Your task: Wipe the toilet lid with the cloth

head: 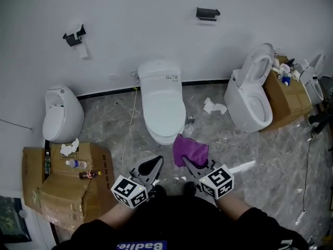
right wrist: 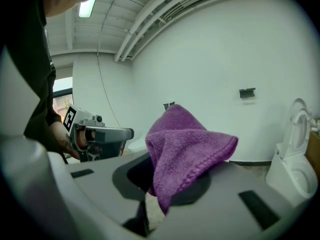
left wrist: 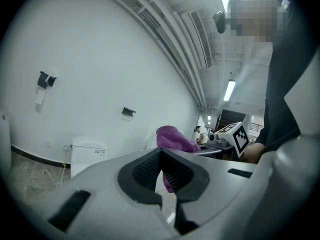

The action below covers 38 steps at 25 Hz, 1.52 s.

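Two claws are raised in front of the person, low centre of the head view, and neither touches the toilet yet. The right claw (head: 188, 162) is clamped on the purple cloth (head: 190, 150). In the right gripper view the cloth (right wrist: 186, 151) is pinched low between the jaws and flops up and over the right-hand one in a loose peak. The left claw (head: 155, 163) is closed tight on nothing, its ribbed pads (left wrist: 148, 168) meeting in the left gripper view. It sits just left of the right claw, apart from the cloth.

The cloth hangs in the air just below the front rim of the middle toilet (head: 162, 100), centre of frame, whose lid (head: 164, 111) is down.

Handling guess:
- **Cloth:** looks like terry microfibre, so light, soft and with no stiffness. It will drape and bunch, with no breakage risk.
- **Grip:** the hold seems to be on a fold near one edge, leaving most of the cloth free. That is fine for carrying, but for wiping a wad should sit under the jaw tips so fabric, not hard plastic, meets the lid.
- **Lid:** looks smooth, glossy and probably slick, so the cloth should slide easily under light pressure.

Wiping has not started.
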Each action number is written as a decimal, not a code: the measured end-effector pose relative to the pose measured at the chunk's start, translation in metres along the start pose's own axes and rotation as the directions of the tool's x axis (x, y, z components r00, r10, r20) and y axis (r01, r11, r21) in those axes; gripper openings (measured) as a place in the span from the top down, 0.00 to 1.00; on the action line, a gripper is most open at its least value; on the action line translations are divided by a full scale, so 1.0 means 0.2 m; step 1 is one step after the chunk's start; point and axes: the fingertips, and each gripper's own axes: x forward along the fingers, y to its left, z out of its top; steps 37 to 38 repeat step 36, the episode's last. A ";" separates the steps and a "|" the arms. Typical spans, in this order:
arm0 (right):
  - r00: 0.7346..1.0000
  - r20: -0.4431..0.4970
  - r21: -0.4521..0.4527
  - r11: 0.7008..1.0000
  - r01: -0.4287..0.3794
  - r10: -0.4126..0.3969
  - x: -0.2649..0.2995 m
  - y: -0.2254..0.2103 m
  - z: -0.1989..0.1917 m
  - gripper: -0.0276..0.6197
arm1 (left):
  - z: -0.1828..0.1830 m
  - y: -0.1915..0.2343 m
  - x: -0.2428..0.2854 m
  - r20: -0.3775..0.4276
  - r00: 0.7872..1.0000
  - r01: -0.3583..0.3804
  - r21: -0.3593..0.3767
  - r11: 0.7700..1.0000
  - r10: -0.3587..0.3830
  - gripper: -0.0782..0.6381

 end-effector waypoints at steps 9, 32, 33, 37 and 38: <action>0.998 0.056 -0.023 0.999 -0.040 0.041 -0.18 -0.05 0.03 0.87 | 0.01 -0.22 0.13 0.032 0.999 -0.001 -0.003 1.000 0.001 0.87; 0.994 0.028 -0.057 0.993 -0.104 0.106 -0.26 -0.04 -0.02 0.87 | 0.00 -0.33 0.12 0.055 0.996 -0.067 0.008 0.998 0.066 0.87; 0.994 0.027 -0.056 0.993 -0.105 0.106 -0.27 -0.05 -0.02 0.87 | 0.00 -0.33 0.12 0.055 0.996 -0.069 0.009 0.998 0.068 0.87; 0.994 0.027 -0.058 0.993 -0.107 0.108 -0.27 -0.05 -0.03 0.87 | -0.02 -0.34 0.12 0.056 0.996 -0.066 0.012 0.998 0.066 0.87; 0.994 0.027 -0.058 0.993 -0.107 0.108 -0.27 -0.05 -0.03 0.87 | -0.02 -0.34 0.12 0.056 0.996 -0.066 0.012 0.998 0.066 0.87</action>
